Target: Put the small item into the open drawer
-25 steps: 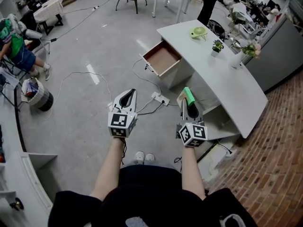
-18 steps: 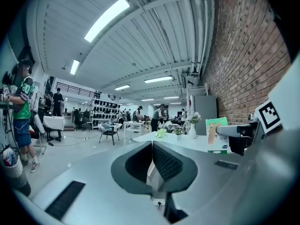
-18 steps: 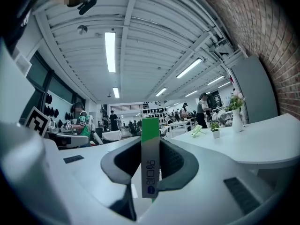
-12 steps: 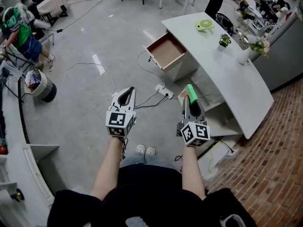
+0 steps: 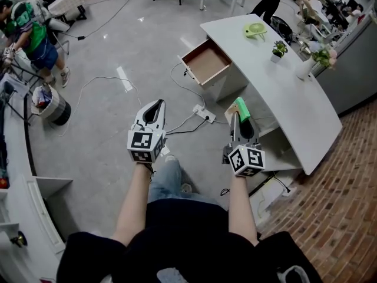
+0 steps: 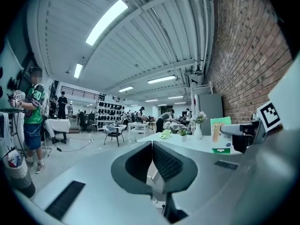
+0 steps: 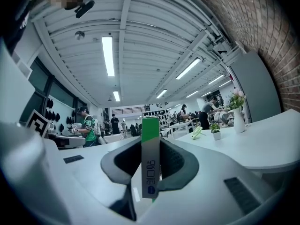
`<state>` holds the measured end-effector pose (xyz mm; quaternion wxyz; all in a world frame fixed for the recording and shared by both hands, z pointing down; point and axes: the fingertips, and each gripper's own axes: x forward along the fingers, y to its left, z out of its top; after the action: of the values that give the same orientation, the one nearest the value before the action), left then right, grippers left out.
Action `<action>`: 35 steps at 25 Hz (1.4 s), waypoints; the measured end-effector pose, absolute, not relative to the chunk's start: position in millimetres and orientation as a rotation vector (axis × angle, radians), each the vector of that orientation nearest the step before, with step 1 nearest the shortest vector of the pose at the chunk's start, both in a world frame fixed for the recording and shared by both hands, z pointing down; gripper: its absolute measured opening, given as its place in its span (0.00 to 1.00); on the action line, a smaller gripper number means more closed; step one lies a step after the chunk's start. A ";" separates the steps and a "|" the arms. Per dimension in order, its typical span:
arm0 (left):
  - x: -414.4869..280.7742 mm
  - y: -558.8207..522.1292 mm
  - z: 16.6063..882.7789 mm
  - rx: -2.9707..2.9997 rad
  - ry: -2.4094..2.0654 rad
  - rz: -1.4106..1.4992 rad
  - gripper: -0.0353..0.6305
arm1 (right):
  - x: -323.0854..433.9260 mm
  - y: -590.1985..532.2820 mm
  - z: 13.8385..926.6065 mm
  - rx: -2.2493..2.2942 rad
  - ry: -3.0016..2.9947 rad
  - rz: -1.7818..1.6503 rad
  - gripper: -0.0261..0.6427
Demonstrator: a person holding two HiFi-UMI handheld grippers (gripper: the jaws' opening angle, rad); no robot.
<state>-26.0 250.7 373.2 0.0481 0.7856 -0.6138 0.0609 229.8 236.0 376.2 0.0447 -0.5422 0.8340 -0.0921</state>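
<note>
Left gripper (image 5: 154, 108): you hold it out over the grey floor with its jaws pressed together and nothing between them, as the left gripper view confirms (image 6: 152, 149). It plays no part in the carry at this moment.

Power strip (image 5: 201, 114) and its cables lie on the floor between you and the desk. A foot or a trailing lead caught here would jolt both arms, so this is probably the first hazard on the way in.

Open drawer (image 5: 205, 68): it stands pulled out from the near end of the white desk (image 5: 288, 108), brown inside and apparently bare, well apart from both grippers. The small item is not yet in it.

Right gripper (image 5: 238, 122): its jaws are clamped on the small item, a slim green-and-white box (image 5: 242, 108), which stands upright between the pads and projects past the fingertips (image 7: 150, 144).

Likely faults from here:
- The pads grip only the lower part of the box, so a knock of its free end against the drawer front or the desk edge could pivot it or pull it loose.
- If you release before the box is over the drawer's interior, it would drop to the floor beside the power strip.
- If you approach too low, the fingertips could strike the drawer's rim.
</note>
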 end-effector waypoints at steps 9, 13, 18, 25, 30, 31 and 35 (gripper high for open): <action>-13.1 228.1 360.9 2.445 -1.855 0.171 0.09 | 233.6 212.5 367.8 -1.603 2.530 -0.183 0.17; -20.0 213.1 362.7 2.441 -1.861 0.163 0.09 | 229.3 201.5 364.7 -1.650 2.537 -0.210 0.17; -32.8 182.8 374.5 2.455 -1.859 0.154 0.09 | 219.0 173.5 370.6 -1.665 2.533 -0.205 0.17; -56.4 104.0 399.4 2.442 -1.817 0.121 0.09 | 198.2 98.0 386.0 -1.711 2.538 -0.227 0.17; -73.3 37.1 417.9 2.429 -1.760 0.174 0.09 | 172.8 35.7 398.1 -1.708 2.531 -0.256 0.17; -76.7 22.9 421.7 2.429 -1.747 0.191 0.09 | 167.8 23.7 401.2 -1.715 2.533 -0.270 0.17; -89.5 -39.9 433.6 2.447 -1.681 0.229 0.09 | 152.1 -27.6 418.8 -1.720 2.536 -0.275 0.17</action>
<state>-89.5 -39.9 433.6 0.0820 0.8190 -0.5627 0.0767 152.1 -27.6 418.8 0.0324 -0.5587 0.8239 -0.0893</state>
